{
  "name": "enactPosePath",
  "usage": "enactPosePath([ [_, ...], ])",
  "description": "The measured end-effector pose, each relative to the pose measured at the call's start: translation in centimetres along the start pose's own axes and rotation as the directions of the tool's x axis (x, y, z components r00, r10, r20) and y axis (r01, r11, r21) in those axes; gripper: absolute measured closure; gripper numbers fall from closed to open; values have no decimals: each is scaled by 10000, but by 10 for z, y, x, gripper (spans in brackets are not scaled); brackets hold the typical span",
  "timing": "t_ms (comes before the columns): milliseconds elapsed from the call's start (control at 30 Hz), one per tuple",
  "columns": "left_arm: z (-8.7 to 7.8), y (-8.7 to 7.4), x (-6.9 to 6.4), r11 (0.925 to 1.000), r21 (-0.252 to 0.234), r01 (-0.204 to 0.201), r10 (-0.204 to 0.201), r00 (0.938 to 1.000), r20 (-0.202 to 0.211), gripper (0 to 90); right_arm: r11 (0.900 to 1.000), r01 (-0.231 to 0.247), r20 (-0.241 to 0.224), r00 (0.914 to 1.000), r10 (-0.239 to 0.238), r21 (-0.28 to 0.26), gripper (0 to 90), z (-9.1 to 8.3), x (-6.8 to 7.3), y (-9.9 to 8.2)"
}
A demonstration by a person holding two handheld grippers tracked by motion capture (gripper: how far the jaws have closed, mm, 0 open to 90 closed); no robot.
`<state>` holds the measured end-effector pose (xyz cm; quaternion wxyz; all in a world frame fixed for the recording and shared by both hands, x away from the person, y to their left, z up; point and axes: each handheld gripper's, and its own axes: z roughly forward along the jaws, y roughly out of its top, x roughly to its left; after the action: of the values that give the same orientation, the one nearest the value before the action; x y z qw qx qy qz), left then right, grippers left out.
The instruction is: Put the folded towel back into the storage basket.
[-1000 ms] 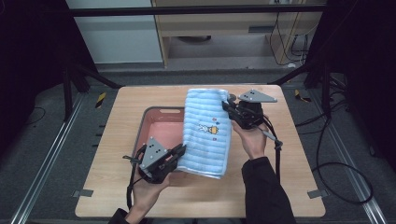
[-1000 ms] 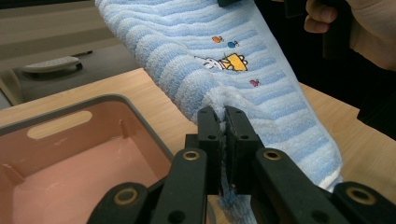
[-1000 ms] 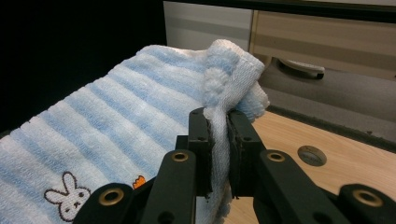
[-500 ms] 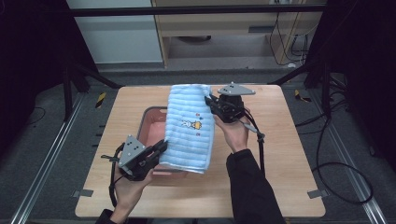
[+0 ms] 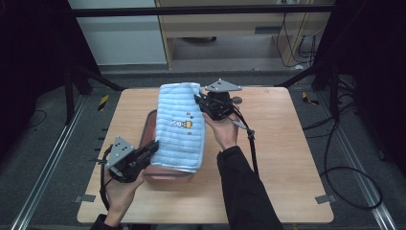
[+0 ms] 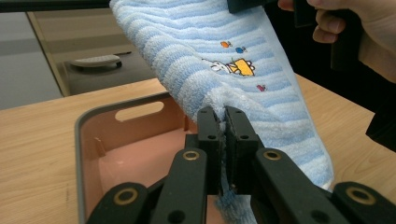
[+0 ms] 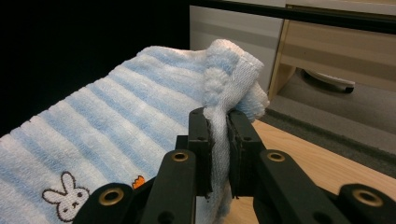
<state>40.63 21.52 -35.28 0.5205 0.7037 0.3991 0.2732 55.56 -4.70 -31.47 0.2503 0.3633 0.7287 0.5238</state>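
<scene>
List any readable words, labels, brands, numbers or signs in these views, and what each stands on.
None: no words, numbers or brand marks can be read.
The striped blue towel carries only a small picture of a rabbit and coloured shapes, no lettering.
The pink bin and the wooden table bear no markings.

left gripper [image 5: 152,147]: black two-jaw frame, grey three-cornered plate on top, black cable trailing from its rear
right gripper [image 5: 197,100]: black frame, grey three-cornered plate with small screws, black cable looping off behind it
jaws: flat black pads, brass-ringed pivot holes on the black links below them
sleeve [image 5: 244,187]: black, long, behind the right gripper
</scene>
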Motion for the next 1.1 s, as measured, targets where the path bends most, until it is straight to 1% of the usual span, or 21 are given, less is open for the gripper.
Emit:
enactPosePath([
  [100,-4,1,6,9998,-95,153,-154,9998,-107,856,10000,7,-25,10000,-7,16,817,4,2,1],
  [133,-4,1,8,9998,-109,186,-187,9997,-143,856,10000,-58,-56,10000,58,42,818,6,3,1],
  [233,-5,0,13,9996,-104,253,-255,9994,-248,856,9999,35,-91,10000,-34,106,818,16,7,3],
  [300,-5,0,17,9993,-97,370,-373,9988,-318,856,9998,65,-112,9999,-63,165,818,20,9,4],
  [400,-5,-1,20,9992,-81,389,-392,9985,-370,856,9999,57,-147,9999,-55,137,818,25,10,5],
  [500,-4,-2,24,9987,-31,510,-511,9978,-415,856,9998,63,-166,9998,-60,181,818,32,11,4],
  [533,-3,-3,25,9987,-4,518,-518,9975,-486,856,9996,74,-169,9998,-69,271,818,37,12,3],
  [567,-3,-4,26,9984,49,567,-564,9973,-474,856,9996,74,-169,9998,-69,271,818,37,12,3],
  [667,1,-8,31,9979,180,621,-610,9967,-542,856,9992,99,-151,9998,-93,395,818,45,12,0],
  [767,5,-12,32,9967,403,697,-675,9962,-556,856,9986,129,-151,9998,-122,521,818,52,13,-3],
  [800,7,-13,34,9970,441,640,-612,9961,-638,856,9980,184,-137,9998,-176,607,818,56,13,-5],
  [833,8,-14,34,9959,560,713,-678,9958,-617,856,9980,184,-137,9998,-176,607,818,56,13,-5],
  [867,8,-15,34,9953,629,734,-690,9952,-693,856,9974,175,-116,9998,-167,699,818,59,13,-7],
  [933,11,-17,35,9954,691,666,-615,9954,-734,856,9972,168,-112,9998,-160,730,818,61,13,-9],
  [967,12,-18,36,9961,680,568,-518,9960,-730,856,9967,159,-110,9998,-150,792,817,62,13,-10],
  [1000,13,-19,36,9958,731,555,-502,9960,-735,856,9959,257,-61,9997,-253,864,817,65,13,-12],
  [1067,16,-22,36,9951,817,559,-496,9959,-762,856,9957,250,-59,9997,-245,890,817,66,13,-13],
  [1100,17,-23,37,9946,878,556,-488,9958,-770,856,9947,353,-29,9994,-352,961,817,68,14,-15],
])
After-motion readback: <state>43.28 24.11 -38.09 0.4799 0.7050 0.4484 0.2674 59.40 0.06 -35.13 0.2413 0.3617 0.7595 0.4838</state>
